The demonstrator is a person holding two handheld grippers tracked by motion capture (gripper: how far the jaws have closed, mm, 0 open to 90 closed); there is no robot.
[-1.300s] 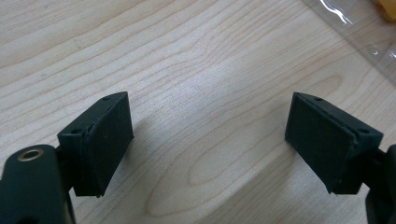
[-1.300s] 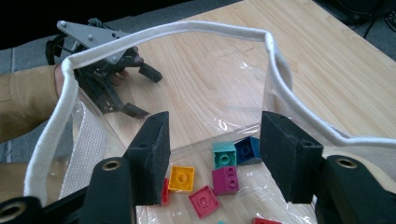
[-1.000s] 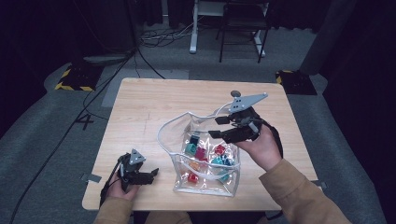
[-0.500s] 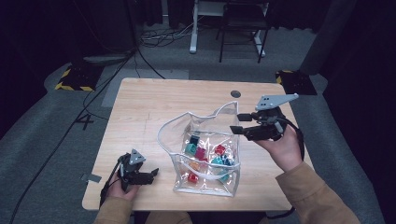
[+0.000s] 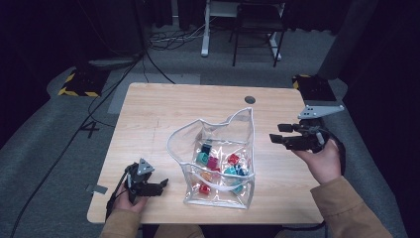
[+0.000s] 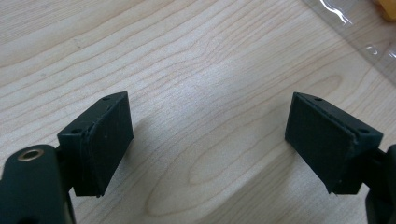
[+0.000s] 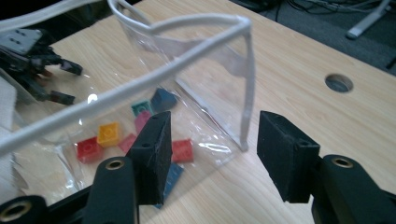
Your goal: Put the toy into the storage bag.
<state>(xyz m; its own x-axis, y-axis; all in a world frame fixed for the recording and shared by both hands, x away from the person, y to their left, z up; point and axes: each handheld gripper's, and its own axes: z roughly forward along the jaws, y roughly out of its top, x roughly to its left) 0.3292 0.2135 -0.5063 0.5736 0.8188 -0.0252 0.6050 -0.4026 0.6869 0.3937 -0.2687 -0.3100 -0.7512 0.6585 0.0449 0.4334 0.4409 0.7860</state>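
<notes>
Glare on the clear plastic pouch with white piping [image 5: 218,163] blurs the small coloured toy bricks [image 5: 218,166] inside (their count cannot be told). Left gripper [image 5: 148,186] sits low at the pale wooden table [image 5: 148,114] edge, jaws spread wide and empty, the pouch just beyond them. Right gripper [image 5: 277,139], held aloft in a hand [image 5: 324,161], gapes empty too, its jaws just short of the pouch's upright corner.
</notes>
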